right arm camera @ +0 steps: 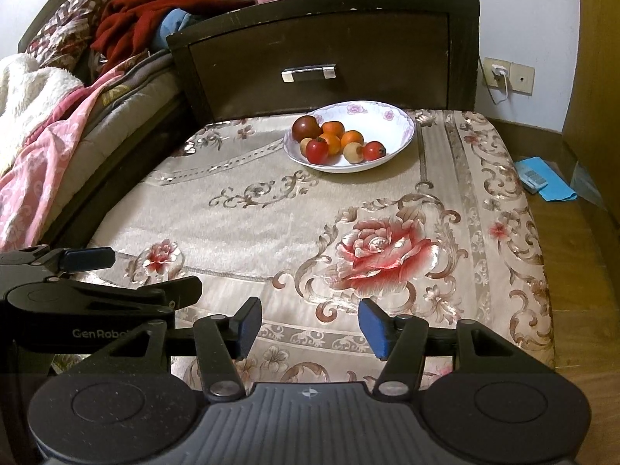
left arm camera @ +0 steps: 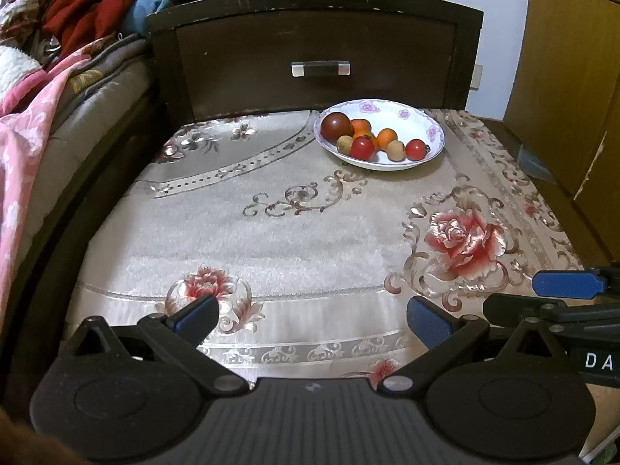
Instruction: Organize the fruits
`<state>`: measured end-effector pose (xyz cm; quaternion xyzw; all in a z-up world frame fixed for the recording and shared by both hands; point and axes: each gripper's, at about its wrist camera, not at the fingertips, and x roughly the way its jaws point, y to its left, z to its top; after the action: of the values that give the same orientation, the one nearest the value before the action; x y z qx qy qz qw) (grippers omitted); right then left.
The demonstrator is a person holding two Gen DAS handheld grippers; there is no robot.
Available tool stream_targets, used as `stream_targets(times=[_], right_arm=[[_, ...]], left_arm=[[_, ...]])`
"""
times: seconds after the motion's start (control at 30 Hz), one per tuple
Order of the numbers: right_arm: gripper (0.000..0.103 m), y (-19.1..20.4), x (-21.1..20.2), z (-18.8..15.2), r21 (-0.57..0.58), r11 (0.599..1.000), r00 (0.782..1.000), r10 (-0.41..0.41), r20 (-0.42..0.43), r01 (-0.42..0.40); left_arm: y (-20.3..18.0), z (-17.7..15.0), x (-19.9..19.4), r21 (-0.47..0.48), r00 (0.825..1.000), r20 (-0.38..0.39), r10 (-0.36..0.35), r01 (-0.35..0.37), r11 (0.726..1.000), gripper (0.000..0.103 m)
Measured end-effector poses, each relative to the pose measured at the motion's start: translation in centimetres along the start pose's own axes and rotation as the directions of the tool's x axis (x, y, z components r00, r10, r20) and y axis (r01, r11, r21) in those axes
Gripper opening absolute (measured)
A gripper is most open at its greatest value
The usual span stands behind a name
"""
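A white floral bowl (left arm camera: 434,131) holding the fruits (left arm camera: 368,137) sits at the far edge of the patterned cloth (left arm camera: 271,232), before a dark drawer (left arm camera: 317,58). The left gripper (left arm camera: 312,319) gapes wide and the right gripper (right arm camera: 310,327) stands partly apart; both are empty and well short of the bowl.

I see a flowered cloth (right arm camera: 271,224) covering the table. Behind it stands a dark drawer (right arm camera: 321,62) with a metal handle (right arm camera: 309,72). At the left lies a pink blanket (right arm camera: 46,178) and a red garment (right arm camera: 135,15). A blue packet (right arm camera: 546,180) lies on the floor.
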<state>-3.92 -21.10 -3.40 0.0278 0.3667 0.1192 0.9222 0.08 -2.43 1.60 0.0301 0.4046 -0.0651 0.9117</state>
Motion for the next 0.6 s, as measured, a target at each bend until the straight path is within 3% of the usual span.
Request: stream_targets(times=[0.6], right_arm=[[0.052, 0.36, 0.37, -0.25, 0.000, 1.000, 1.000, 0.008, -0.015, -0.008]], left_arm=[[0.17, -0.28, -0.03, 0.004, 1.000, -0.006, 0.018, -0.018, 1.000, 0.103]])
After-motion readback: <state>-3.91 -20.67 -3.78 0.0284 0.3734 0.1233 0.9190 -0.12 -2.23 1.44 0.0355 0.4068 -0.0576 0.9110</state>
